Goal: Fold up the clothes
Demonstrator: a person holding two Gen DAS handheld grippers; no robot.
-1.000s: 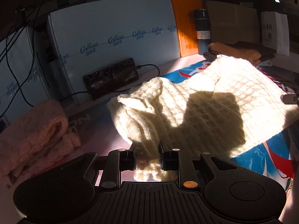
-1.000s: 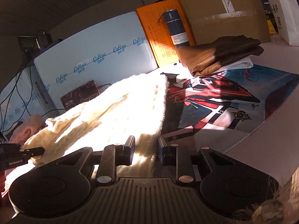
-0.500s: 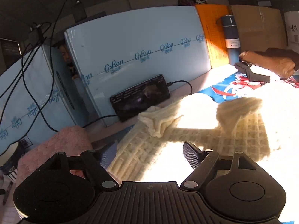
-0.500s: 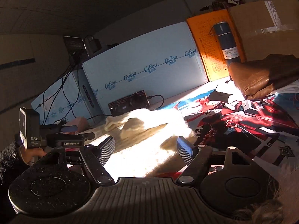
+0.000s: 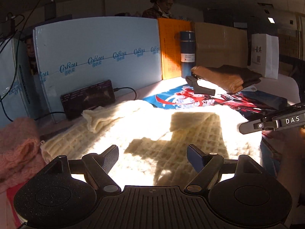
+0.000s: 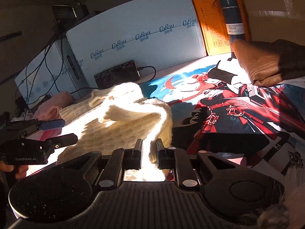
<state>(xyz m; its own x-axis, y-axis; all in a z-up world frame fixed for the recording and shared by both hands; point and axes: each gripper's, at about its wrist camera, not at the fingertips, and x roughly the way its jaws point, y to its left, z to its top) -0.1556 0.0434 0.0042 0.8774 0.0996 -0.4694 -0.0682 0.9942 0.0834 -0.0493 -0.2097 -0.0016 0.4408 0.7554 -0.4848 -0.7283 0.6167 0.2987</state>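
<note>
- Desk (image 6: 286, 171) under a printed anime mat (image 6: 238, 106), with the cream knit sweater (image 5: 171, 129) spread across the near half, apparently laid out for folding
- Sweater edge lifted off the desk in the right gripper (image 6: 149, 153), whose jaws are clamped on it, likely to carry that side across
- Left gripper (image 5: 152, 154) hovers above the knit, jaws wide apart and gripping nothing
- White boxes (image 5: 99, 53) wall the far edge, limiting room there
- Folded brown jacket pile (image 6: 266, 61) occupies the far right corner
- Pink knit (image 5: 17, 148) crowds the left
- Charging device (image 5: 88, 99) and vacuum bottle (image 6: 231, 19) stand well apart from the work
</note>
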